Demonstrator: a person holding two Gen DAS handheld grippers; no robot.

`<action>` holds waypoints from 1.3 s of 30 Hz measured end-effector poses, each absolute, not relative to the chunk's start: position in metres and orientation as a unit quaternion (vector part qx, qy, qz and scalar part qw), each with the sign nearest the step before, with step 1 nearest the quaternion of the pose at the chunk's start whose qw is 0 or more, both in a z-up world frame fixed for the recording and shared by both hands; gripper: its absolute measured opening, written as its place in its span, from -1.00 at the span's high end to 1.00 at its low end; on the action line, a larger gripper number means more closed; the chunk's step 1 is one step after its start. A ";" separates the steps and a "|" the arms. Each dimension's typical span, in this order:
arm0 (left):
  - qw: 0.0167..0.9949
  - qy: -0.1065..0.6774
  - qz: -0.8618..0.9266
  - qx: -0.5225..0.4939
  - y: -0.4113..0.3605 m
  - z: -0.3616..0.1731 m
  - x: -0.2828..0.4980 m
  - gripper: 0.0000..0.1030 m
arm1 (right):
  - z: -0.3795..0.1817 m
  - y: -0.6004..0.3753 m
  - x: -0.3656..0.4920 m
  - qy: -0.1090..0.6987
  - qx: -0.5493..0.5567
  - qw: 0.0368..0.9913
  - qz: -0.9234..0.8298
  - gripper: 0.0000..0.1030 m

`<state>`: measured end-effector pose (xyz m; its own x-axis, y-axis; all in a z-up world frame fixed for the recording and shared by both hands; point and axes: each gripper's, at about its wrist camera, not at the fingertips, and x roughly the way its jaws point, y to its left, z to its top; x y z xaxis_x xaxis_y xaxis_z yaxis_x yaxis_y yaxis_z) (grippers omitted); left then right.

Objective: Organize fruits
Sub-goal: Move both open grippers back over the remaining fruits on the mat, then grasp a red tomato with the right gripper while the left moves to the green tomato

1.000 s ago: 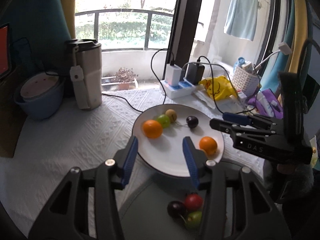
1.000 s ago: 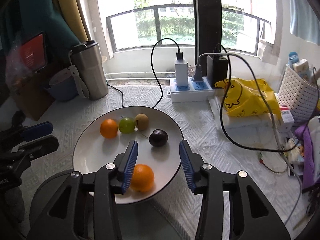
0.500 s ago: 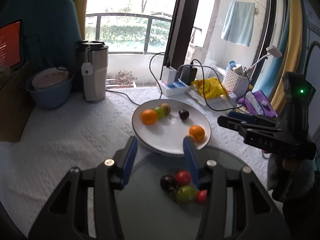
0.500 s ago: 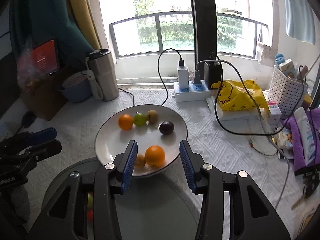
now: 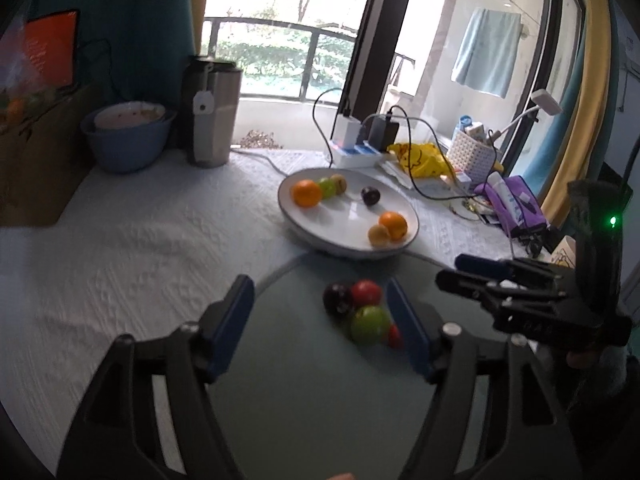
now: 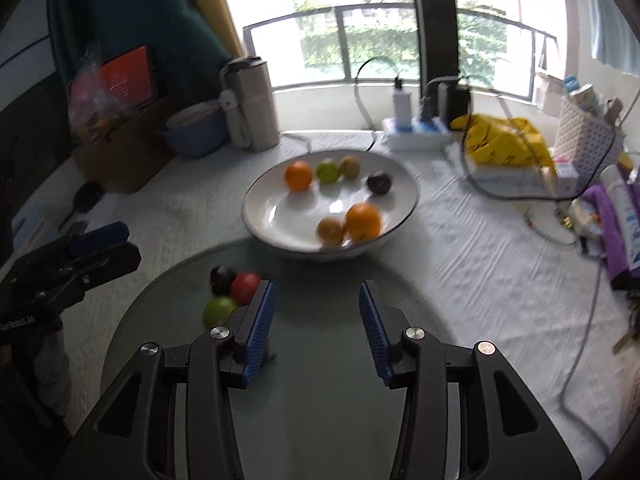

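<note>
A white plate [image 5: 348,236] [image 6: 272,220] on the white cloth holds two oranges [image 5: 306,193] [image 5: 393,225], a green fruit [image 5: 328,187], a dark plum [image 5: 370,195] and small tan fruits [image 5: 378,234]. Nearer me, a grey-green round tray [image 5: 320,380] [image 6: 320,400] holds a dark fruit [image 5: 337,298], a red fruit [image 5: 365,292], a green fruit [image 5: 369,323] and a small red one. My left gripper [image 5: 320,316] is open and empty above the tray. My right gripper [image 6: 316,320] is open and empty above the tray, right of those fruits [image 6: 244,286].
A steel tumbler [image 5: 212,116] and blue bowl [image 5: 128,136] stand at the back left. A power strip [image 5: 356,154] with cables, a yellow bag [image 5: 420,158], a white basket [image 5: 474,152] and purple items [image 5: 516,204] crowd the right side.
Both grippers have pulled back and up from the white plate. The grey-green tray and its fruits now show more fully. A small tan fruit now lies beside the near orange.
</note>
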<state>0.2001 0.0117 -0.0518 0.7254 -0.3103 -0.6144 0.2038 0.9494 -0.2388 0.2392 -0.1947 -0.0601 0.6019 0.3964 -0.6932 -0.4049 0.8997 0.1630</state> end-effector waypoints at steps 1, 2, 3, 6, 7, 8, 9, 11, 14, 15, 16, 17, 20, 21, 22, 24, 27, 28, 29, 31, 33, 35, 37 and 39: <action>0.924 0.348 -0.137 -0.079 0.012 -0.055 0.197 -0.40 | -0.064 -0.192 0.238 0.391 -0.006 0.891 0.232 0.07; 0.922 0.353 -0.136 -0.080 0.011 -0.058 0.195 -0.40 | -0.068 -0.190 0.237 0.394 -0.005 0.888 0.238 -0.05; 0.920 0.359 -0.134 -0.082 0.011 -0.062 0.193 -0.40 | -0.071 -0.189 0.236 0.397 -0.005 0.886 0.240 -0.22; 0.916 0.369 -0.132 -0.083 0.009 -0.069 0.188 -0.41 | -0.080 -0.185 0.236 0.405 -0.005 0.878 0.253 -0.25; 0.916 0.372 -0.130 -0.083 0.008 -0.071 0.187 -0.41 | -0.081 -0.184 0.235 0.406 -0.006 0.877 0.257 -0.25; 0.915 0.375 -0.127 -0.084 0.008 -0.073 0.186 -0.41 | -0.082 -0.183 0.235 0.407 -0.006 0.875 0.262 -0.25; 0.914 0.378 -0.125 -0.085 0.007 -0.076 0.185 -0.41 | -0.083 -0.182 0.235 0.409 -0.007 0.873 0.266 -0.25; 0.912 0.383 -0.120 -0.088 0.006 -0.079 0.183 -0.41 | -0.085 -0.179 0.235 0.413 -0.010 0.869 0.273 -0.25; 0.910 0.389 -0.112 -0.088 0.005 -0.083 0.183 -0.41 | -0.087 -0.175 0.232 0.420 -0.011 0.861 0.286 -0.25; 0.910 0.390 -0.110 -0.089 0.005 -0.084 0.184 -0.41 | -0.088 -0.174 0.231 0.421 -0.015 0.860 0.287 -0.25; 0.909 0.392 -0.108 -0.090 0.004 -0.085 0.184 -0.41 | -0.090 -0.171 0.230 0.425 -0.021 0.858 0.289 -0.25; 0.908 0.394 -0.107 -0.090 0.004 -0.086 0.184 -0.41 | -0.091 -0.170 0.231 0.427 -0.024 0.856 0.289 -0.24; 0.907 0.399 -0.105 -0.087 -0.001 -0.088 0.185 -0.41 | -0.093 -0.165 0.230 0.429 -0.038 0.854 0.292 -0.09; 0.907 0.400 -0.105 -0.085 -0.002 -0.088 0.185 -0.41 | -0.093 -0.163 0.229 0.428 -0.041 0.853 0.296 0.05; 0.907 0.400 -0.105 -0.084 -0.004 -0.088 0.185 -0.41 | -0.093 -0.162 0.229 0.427 -0.043 0.852 0.300 0.12; 0.906 0.403 -0.104 -0.082 -0.007 -0.088 0.186 -0.41 | -0.094 -0.159 0.228 0.424 -0.051 0.853 0.300 0.29; 0.905 0.406 -0.101 -0.078 -0.012 -0.088 0.189 -0.41 | -0.093 -0.160 0.227 0.423 -0.045 0.851 0.308 0.30; 0.905 0.407 -0.102 -0.077 -0.014 -0.088 0.190 -0.41 | -0.092 -0.163 0.226 0.419 -0.041 0.853 0.308 0.30; 0.904 0.408 -0.102 -0.075 -0.017 -0.088 0.191 -0.41 | -0.090 -0.166 0.226 0.417 -0.038 0.854 0.308 0.30; 0.904 0.410 -0.102 -0.071 -0.021 -0.088 0.194 -0.41 | -0.087 -0.172 0.227 0.413 -0.031 0.858 0.306 0.30; 0.903 0.412 -0.102 -0.065 -0.027 -0.087 0.197 -0.41 | -0.084 -0.179 0.228 0.409 -0.025 0.861 0.303 0.30; 0.903 0.414 -0.102 -0.059 -0.032 -0.087 0.200 -0.41 | -0.080 -0.187 0.229 0.404 -0.021 0.864 0.298 0.30; 0.902 0.417 -0.102 -0.053 -0.037 -0.088 0.203 -0.41 | -0.077 -0.195 0.230 0.400 -0.015 0.868 0.293 0.30; 0.900 0.421 -0.102 -0.048 -0.042 -0.090 0.208 -0.41 | -0.075 -0.201 0.232 0.397 -0.010 0.871 0.288 0.30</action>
<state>0.2081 -0.0423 -0.0903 0.6245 -0.2248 -0.7480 0.1432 0.9744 -0.1733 0.2320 -0.2012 -0.0751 0.5192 0.4934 -0.6978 -0.5098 0.8341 0.2105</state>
